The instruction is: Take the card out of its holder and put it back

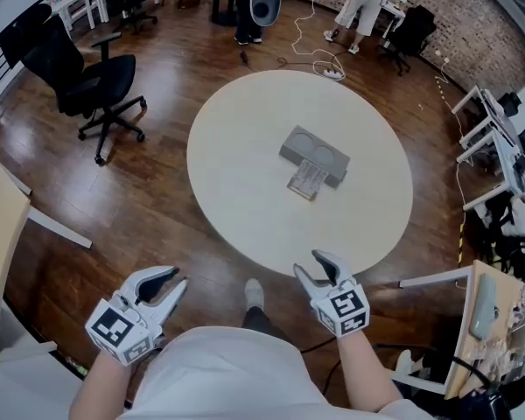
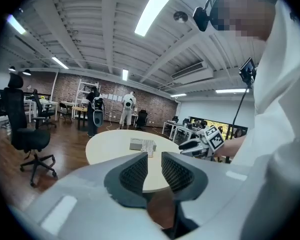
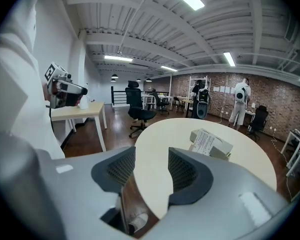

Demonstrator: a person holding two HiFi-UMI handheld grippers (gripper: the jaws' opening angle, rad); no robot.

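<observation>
Grey card holder (image 1: 316, 152) with card (image 1: 306, 180), mid round table (image 1: 245, 147)
Left hand-held gripper (image 1: 177, 278) and right hand-held gripper (image 1: 308, 262) released, empty, short of holder

Office/lab w/ desks (image 1: 499, 143), swivel chair (image 1: 94, 81), brick wall (image 1: 472, 16) (open ceiling (image 3: 140, 14))

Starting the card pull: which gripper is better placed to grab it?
Right, probably: the right gripper, jaws open and empty, hovers at the round cream table's near edge, closer to the white printed card in the grey holder. The left gripper hangs farther away.
</observation>
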